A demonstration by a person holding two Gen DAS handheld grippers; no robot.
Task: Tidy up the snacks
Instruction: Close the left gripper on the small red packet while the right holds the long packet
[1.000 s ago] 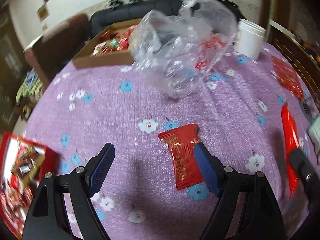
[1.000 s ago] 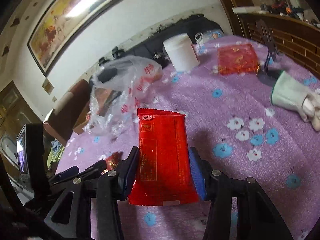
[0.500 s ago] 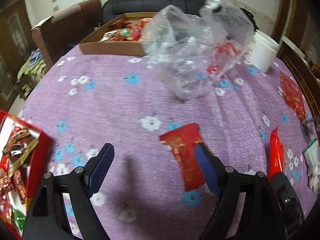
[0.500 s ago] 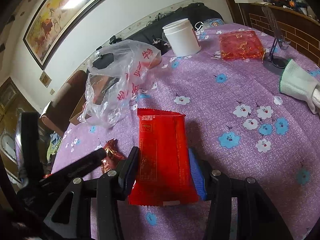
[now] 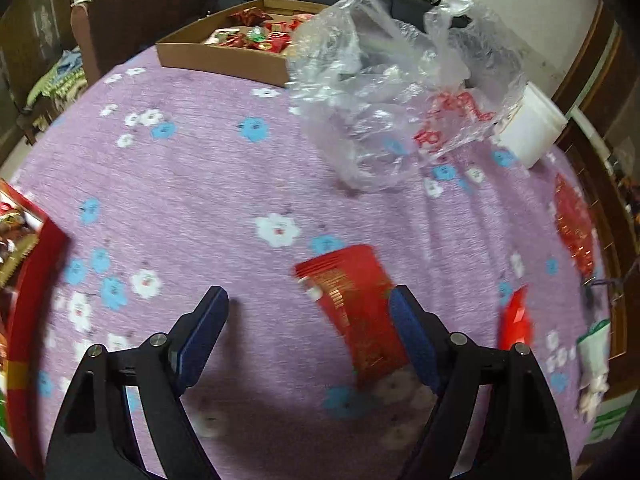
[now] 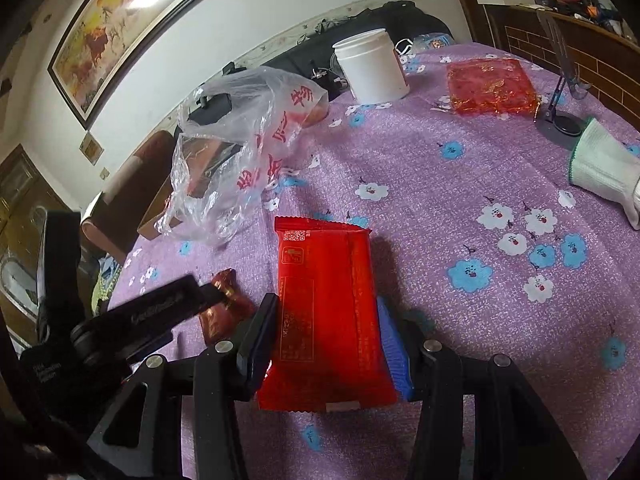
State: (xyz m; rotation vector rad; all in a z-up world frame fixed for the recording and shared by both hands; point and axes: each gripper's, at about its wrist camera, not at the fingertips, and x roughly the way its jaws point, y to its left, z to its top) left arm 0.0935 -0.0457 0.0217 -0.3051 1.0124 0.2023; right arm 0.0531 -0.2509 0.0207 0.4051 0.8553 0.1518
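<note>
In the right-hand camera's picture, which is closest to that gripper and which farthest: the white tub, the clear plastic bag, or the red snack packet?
1. Red snack packet: clamped between the right gripper's fingers.
2. Clear plastic bag: mid-table, to the left.
3. White tub: at the table's far edge, beyond the bag.

A matt, nubbly purple cloth (image 6: 460,184) covers the table. The red snack packet (image 6: 326,300) is glossy foil, the bag (image 6: 244,148) thin crinkled clear plastic, the tub (image 6: 372,66) smooth white plastic, the box (image 5: 224,58) plain brown cardboard.
</note>
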